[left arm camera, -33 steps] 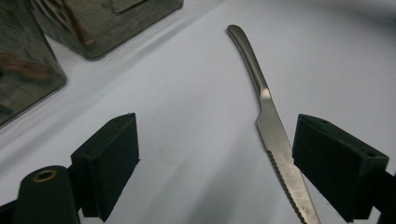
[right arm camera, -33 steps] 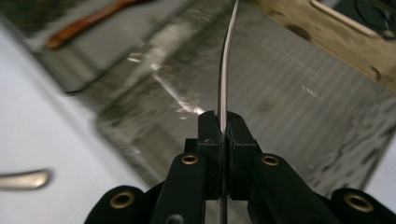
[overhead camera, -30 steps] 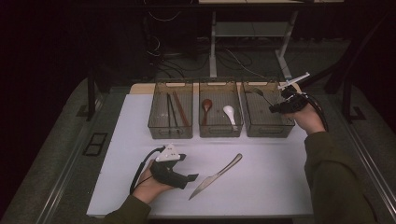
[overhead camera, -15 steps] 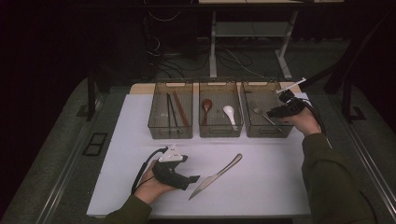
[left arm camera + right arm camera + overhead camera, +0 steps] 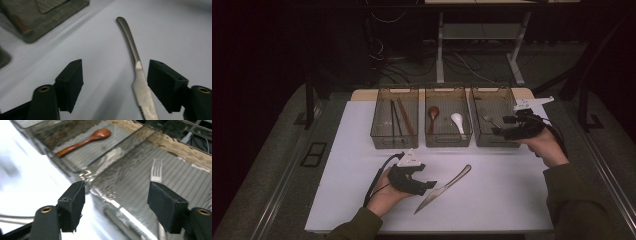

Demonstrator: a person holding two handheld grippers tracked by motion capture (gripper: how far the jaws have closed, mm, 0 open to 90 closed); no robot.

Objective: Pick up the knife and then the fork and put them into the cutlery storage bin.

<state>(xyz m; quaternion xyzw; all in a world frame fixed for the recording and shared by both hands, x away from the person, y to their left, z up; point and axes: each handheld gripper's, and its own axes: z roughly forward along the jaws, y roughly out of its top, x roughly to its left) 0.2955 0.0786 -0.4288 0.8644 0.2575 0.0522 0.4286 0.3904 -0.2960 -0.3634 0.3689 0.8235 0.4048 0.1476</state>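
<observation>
between the closing left gripper's (image 5: 113, 85) parted jaws, seemingly untouched, lies the knife (image 5: 140, 82).

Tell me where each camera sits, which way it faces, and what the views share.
High view: above the person's side, looking forward and down on the table, three bins, knife; both forearms, left gripper, right gripper show.
Left gripper view: rides the left gripper, looking along its open, just-closing jaws at the knife between them.
Right gripper view: rides the right gripper, jaws open, just opened, facing fork and wooden spoon in bins.
Shared: knife in the first two; spoon in high and right views.
</observation>
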